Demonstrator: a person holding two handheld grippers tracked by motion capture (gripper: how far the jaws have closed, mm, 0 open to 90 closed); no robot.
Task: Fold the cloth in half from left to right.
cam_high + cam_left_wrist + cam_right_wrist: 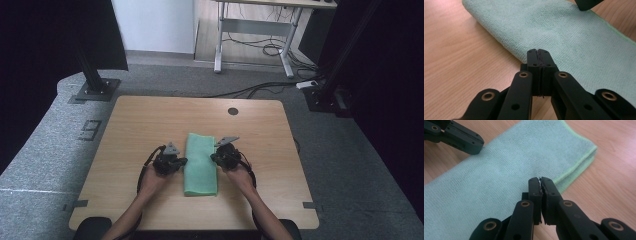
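Our left claw [539,53] is clenched, its two black jaws pressed flat together with nothing between them. In the left gripper view its tip sits at the near long edge of the folded green cloth [564,35], right where the rounded fold meets the wood; we cannot tell whether the tip actually touches the fabric.

Our right claw [541,181] is clenched too, its ridged pads meeting at the tip and holding nothing. In the right gripper view it hovers over the cloth close to a corner, where the brighter green hem shows the stacked layers of the fold. Whether it rests on the fabric we cannot tell.

From the high view, the left claw [172,162] and the right claw [223,156] flank the cloth [201,165], one at each long side, roughly at its middle. Our hands and forearms come in from the near edge behind them, with a dark cable trailing from each gripper.

The cloth lies flat as a long narrow rectangle near the middle of the wooden counter [140,125], running away from us. A small dark round spot [233,111] sits near the counter's far edge.
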